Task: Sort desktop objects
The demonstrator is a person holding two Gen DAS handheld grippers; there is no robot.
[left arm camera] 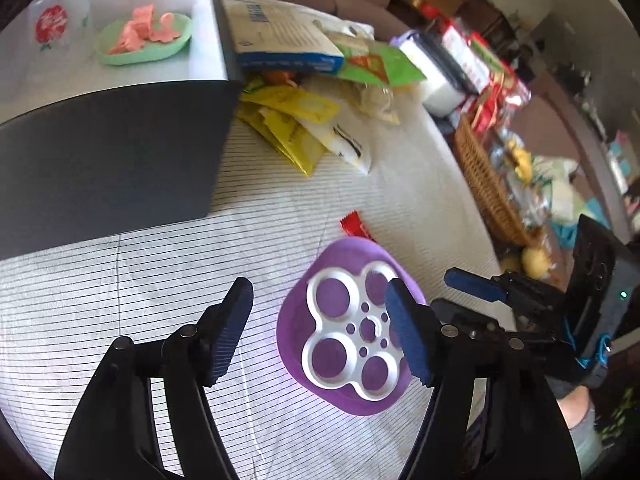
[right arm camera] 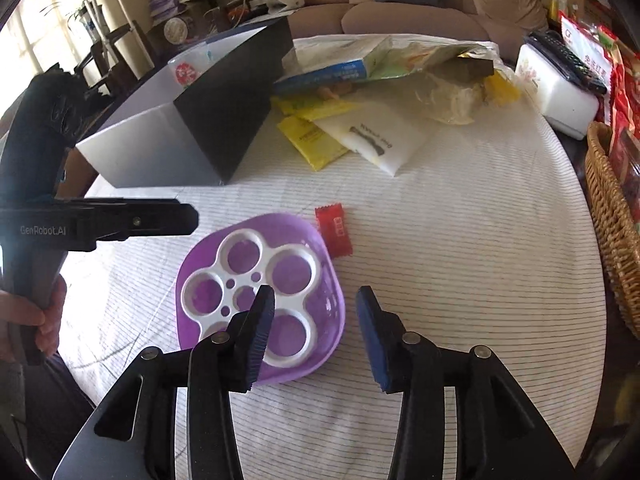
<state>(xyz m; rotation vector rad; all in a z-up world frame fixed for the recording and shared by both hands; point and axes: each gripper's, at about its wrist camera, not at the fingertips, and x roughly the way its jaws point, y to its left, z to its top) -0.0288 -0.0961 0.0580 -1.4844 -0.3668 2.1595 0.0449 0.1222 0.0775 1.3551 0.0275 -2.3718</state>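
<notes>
A purple dish [left arm camera: 296,320] [right arm camera: 328,300] holds a white plastic piece with round holes [left arm camera: 348,344] [right arm camera: 256,280]. It sits on the striped tablecloth. My left gripper [left arm camera: 320,332] is open above the dish, its right finger over the far side of the dish. My right gripper [right arm camera: 316,332] is open, its fingers straddling the dish's right rim. The right gripper also shows at the right of the left wrist view [left arm camera: 476,284]. A red candy wrapper [left arm camera: 354,226] [right arm camera: 333,232] lies just beyond the dish. A dark open box [left arm camera: 120,152] [right arm camera: 192,120] holds a green dish of pink pieces [left arm camera: 146,40].
Yellow and white packets [left arm camera: 304,128] [right arm camera: 352,132], a blue-edged box [left arm camera: 280,36] and bags lie behind the dark box. A wicker basket [left arm camera: 488,184] [right arm camera: 612,240] stands at the table's right edge. A white tissue box [right arm camera: 556,92] sits at the far right.
</notes>
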